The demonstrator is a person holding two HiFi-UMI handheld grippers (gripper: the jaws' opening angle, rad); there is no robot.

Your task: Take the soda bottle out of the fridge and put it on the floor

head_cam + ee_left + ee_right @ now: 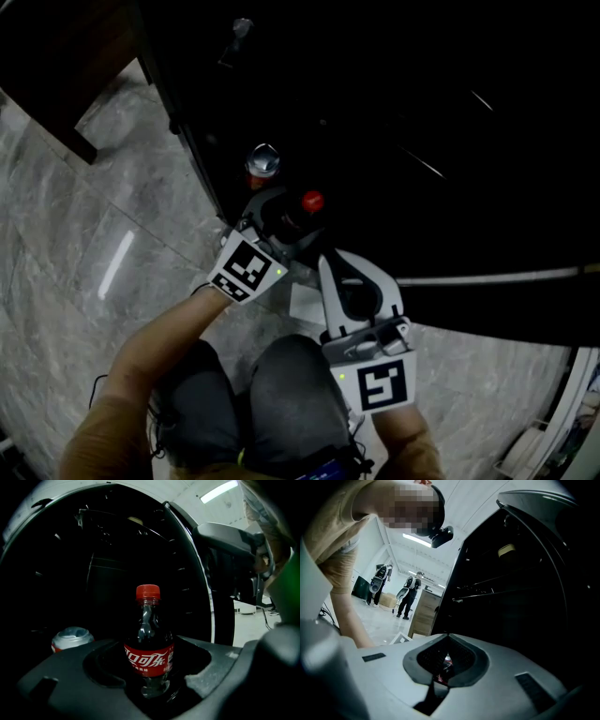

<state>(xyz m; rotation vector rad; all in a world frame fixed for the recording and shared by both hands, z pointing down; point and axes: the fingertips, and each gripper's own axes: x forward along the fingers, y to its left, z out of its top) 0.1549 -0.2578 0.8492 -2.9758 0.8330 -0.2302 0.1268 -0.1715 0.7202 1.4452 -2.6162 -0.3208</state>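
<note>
left gripper (151, 677): clamped on upright soda bottle (148, 641); right gripper (447, 638): jaws pressed together, empty; can (71, 638): left of bottle

From the head we look steeply down on the left gripper (295, 217), the right gripper (330, 262), the marble floor (75, 234) and the dark fridge (422, 112). The left gripper view sits low, facing into the fridge, very near the soda bottle (149, 639). Bottle and can (71, 638) show from above too. The right gripper view faces the fridge's edge and the room beyond.
</note>
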